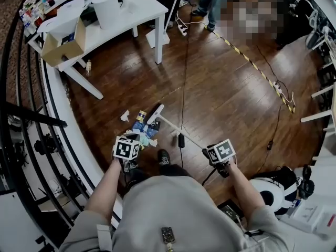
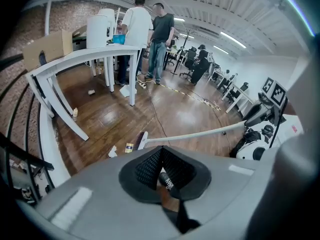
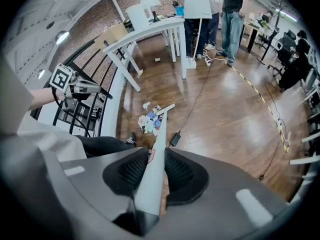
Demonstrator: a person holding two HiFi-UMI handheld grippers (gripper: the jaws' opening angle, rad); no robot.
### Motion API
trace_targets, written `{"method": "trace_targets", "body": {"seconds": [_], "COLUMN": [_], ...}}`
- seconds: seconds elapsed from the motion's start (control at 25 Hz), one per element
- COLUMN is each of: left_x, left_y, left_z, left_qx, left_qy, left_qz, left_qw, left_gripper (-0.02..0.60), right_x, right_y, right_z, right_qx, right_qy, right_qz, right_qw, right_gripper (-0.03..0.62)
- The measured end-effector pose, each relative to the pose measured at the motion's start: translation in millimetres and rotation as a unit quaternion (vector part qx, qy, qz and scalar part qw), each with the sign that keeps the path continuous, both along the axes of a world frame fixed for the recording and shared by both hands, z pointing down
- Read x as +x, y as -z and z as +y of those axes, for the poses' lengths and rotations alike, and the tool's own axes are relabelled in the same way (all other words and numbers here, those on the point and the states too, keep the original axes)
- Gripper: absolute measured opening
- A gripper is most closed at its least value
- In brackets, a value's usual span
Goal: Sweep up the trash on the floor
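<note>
1. Wooden floor (image 1: 220, 88).
2. Broom (image 1: 178, 131): handle grasped by my right gripper (image 3: 156, 156).
3. Trash (image 1: 143, 133): piled on the floor just beside the broom's head.
4. My left gripper (image 2: 161, 156): clenched, near the trash.

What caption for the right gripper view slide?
Right gripper clamps white broom handle, broom head beside the floor trash pile.
</note>
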State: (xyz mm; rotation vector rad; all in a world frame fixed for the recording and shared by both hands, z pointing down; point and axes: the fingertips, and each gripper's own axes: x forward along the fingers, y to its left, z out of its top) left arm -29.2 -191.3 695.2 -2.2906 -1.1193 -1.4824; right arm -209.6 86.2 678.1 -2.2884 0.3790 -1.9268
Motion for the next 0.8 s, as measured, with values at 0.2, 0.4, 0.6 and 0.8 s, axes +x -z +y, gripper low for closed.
{"method": "trace_targets", "body": {"seconds": [0.2, 0.4, 0.6, 0.8], "left_x": [-11.5, -14.6, -19.7, -31.5], "left_y": [1.4, 15.8, 26.3, 36.0], "left_z": [-18.7, -50.1, -87.5, -131.6], "left_qx": [0.009, 0.012, -0.002, -0.001], "left_qy": [0.043, 0.105, 0.15, 0.187], "left_qz": [0.005, 0.018, 0.026, 0.024], "left_qw": [0.999, 0.9943, 0.9883, 0.9822], "left_gripper": [0.008, 0.008, 0.008, 0.008], "right_x": [28.8, 73.1, 111.3, 153.9], "right_y": [27.9, 36.8, 34.3, -0.8], "right_z": [4.9, -17.1, -73.7, -152.7], "right_qx": [0.009, 0.018, 0.038, 0.045], "right_qy": [0.047, 0.109, 0.15, 0.159], "right_qz": [0.041, 0.063, 0.069, 0.061], "right_qw": [0.998, 0.992, 0.986, 0.984], "right_gripper": [0.106, 0.106, 0.107, 0.107]}}
